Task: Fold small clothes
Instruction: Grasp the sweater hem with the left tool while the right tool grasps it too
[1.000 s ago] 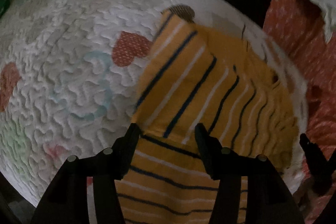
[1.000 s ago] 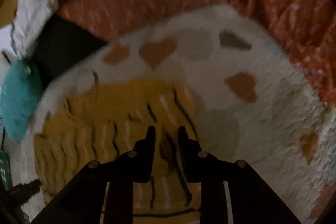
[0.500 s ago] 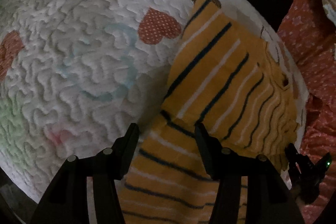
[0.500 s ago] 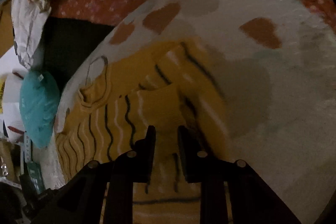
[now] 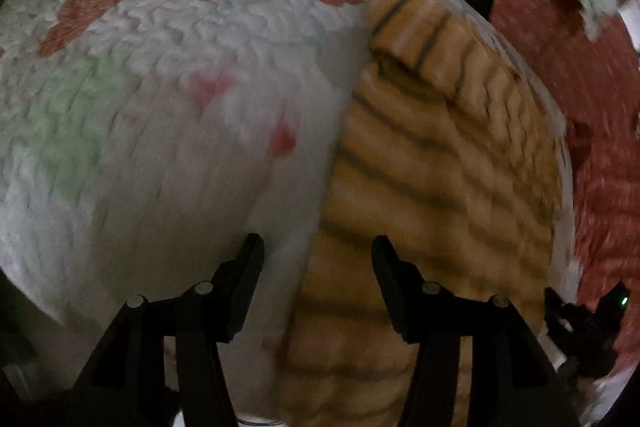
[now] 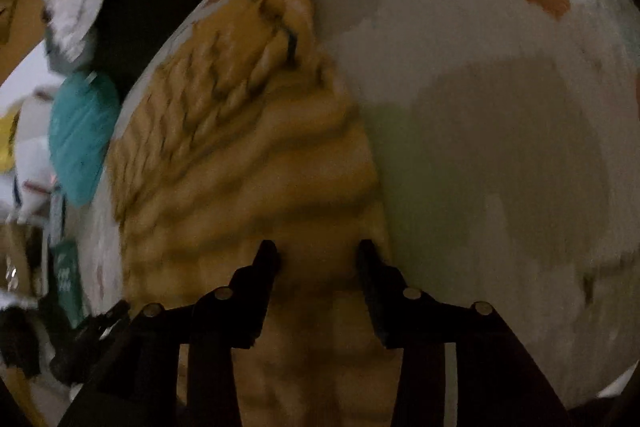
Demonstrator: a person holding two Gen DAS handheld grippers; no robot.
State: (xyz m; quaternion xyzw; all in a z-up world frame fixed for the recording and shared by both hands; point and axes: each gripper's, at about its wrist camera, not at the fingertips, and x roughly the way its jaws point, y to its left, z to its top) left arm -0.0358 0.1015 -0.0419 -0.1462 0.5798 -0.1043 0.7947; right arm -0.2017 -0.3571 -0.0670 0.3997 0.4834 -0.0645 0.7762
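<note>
Shirt (image 5: pixel 440 167) folded near quilt (image 5: pixel 160 107) edge; left tongs (image 5: pixel 318 247) wide, right tongs (image 6: pixel 318 253) parted, both empty.

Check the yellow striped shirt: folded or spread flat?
Partly folded. On the yellow striped shirt one striped flap lies doubled over the body, its stripes running crosswise. Blur hides the rest.

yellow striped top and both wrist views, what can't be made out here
- Yellow striped top, both views: motion blur smears the stripes and folds.
- Its near edge, left wrist view: cut off by the frame bottom behind the left gripper.
- Right gripper: jaws apart, but blur and shadow hide any contact with the cloth.
- White quilt: pattern washed out.
</note>
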